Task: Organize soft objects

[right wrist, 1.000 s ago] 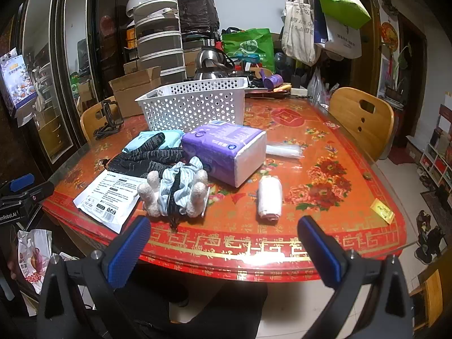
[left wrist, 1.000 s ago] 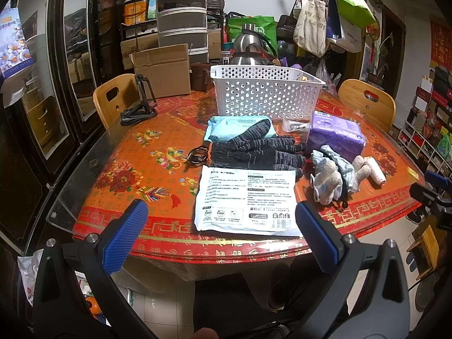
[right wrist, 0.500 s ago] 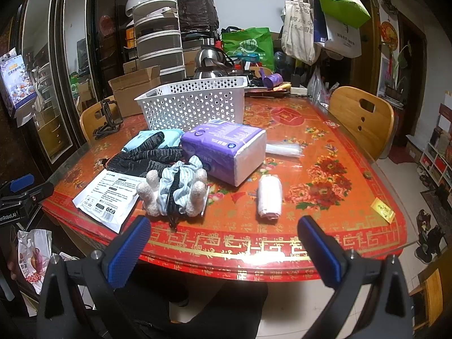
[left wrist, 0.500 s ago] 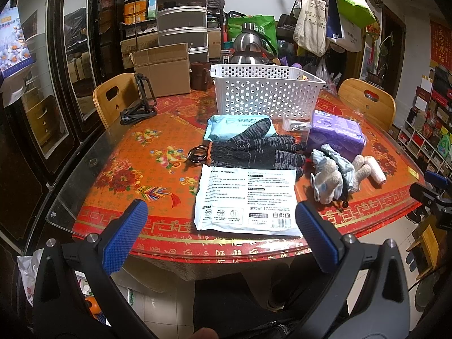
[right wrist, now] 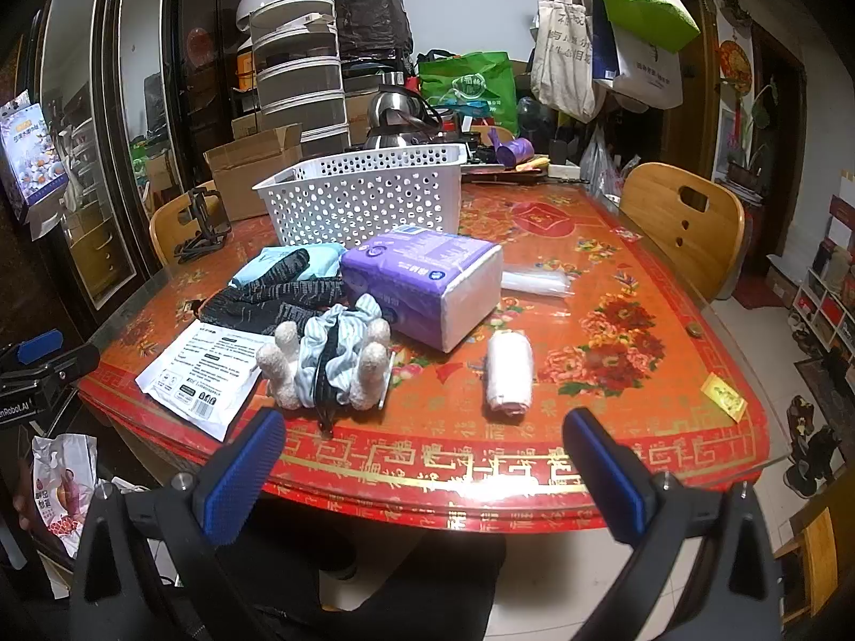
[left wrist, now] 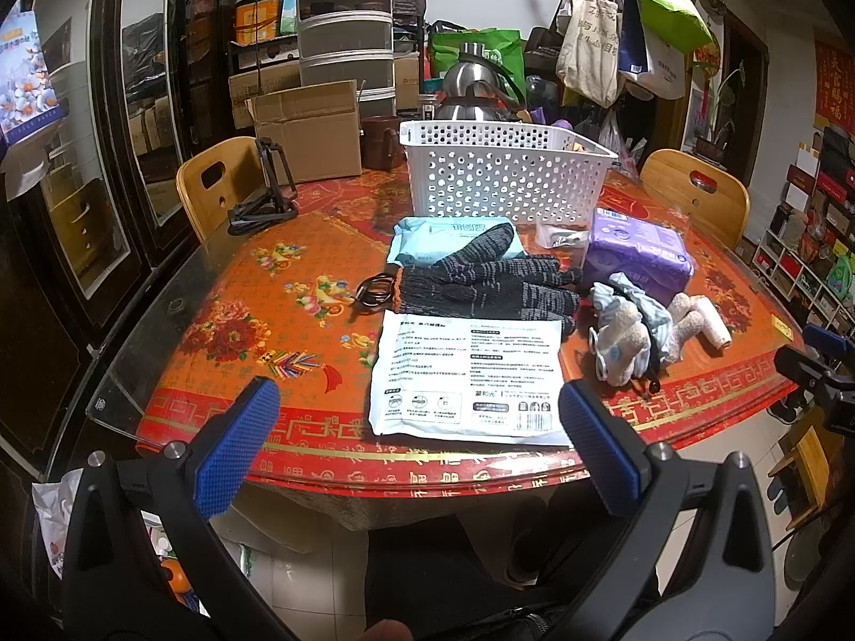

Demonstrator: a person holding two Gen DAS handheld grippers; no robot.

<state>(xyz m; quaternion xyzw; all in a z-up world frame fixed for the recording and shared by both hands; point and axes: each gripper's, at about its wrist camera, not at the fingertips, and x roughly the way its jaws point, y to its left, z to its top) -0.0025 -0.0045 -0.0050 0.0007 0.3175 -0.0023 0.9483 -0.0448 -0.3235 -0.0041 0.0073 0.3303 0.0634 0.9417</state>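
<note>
A white perforated basket stands at the back of the red floral table. In front of it lie a light blue pack, dark knit gloves, a purple tissue pack, a flat white printed pouch, a blue-and-cream fabric bundle and a white rolled cloth. My left gripper is open and empty before the table's front edge, facing the pouch. My right gripper is open and empty, facing the roll.
A black hair tie lies left of the gloves. A clear plastic bag lies right of the tissue pack. Wooden chairs flank the table. A cardboard box, a kettle and hanging bags crowd the back.
</note>
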